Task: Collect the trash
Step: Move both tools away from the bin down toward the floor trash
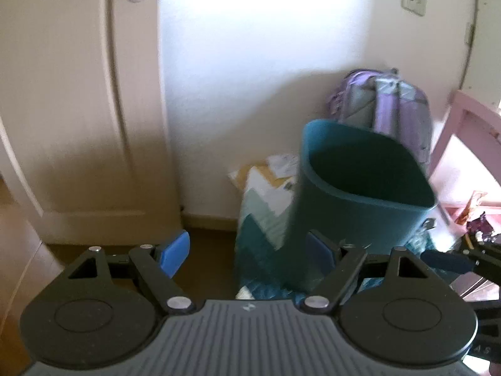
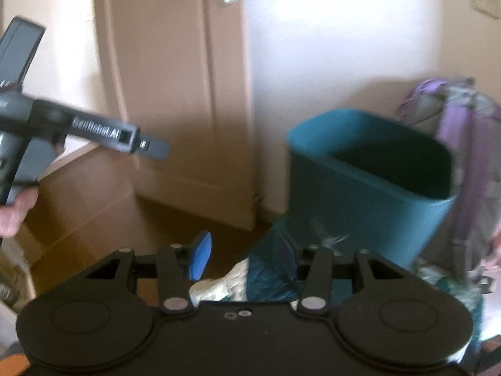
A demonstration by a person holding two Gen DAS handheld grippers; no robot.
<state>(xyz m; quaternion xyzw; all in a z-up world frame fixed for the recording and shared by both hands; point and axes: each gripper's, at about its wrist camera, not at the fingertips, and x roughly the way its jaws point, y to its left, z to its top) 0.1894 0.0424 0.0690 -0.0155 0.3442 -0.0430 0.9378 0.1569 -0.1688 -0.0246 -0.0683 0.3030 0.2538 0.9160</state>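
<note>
A dark teal waste bin [image 1: 360, 188] stands on the floor by the white wall, its mouth open toward me; it also shows in the right wrist view [image 2: 366, 185]. My left gripper [image 1: 247, 253] is open and empty, its blue pads [image 1: 173, 255] wide apart, just left of and below the bin. My right gripper [image 2: 244, 258] is open and empty, low in front of the bin. The right gripper's finger [image 1: 444, 260] pokes in at the right of the left view. The left gripper's finger [image 2: 125, 136] crosses the left of the right view.
A purple backpack [image 1: 385, 106] leans behind the bin. A teal-and-white zigzag bag [image 1: 263, 219] with papers stands left of the bin. A pink chair or table [image 1: 466, 144] with wrappers [image 1: 479, 219] is at the right. A beige door [image 1: 78, 109] fills the left.
</note>
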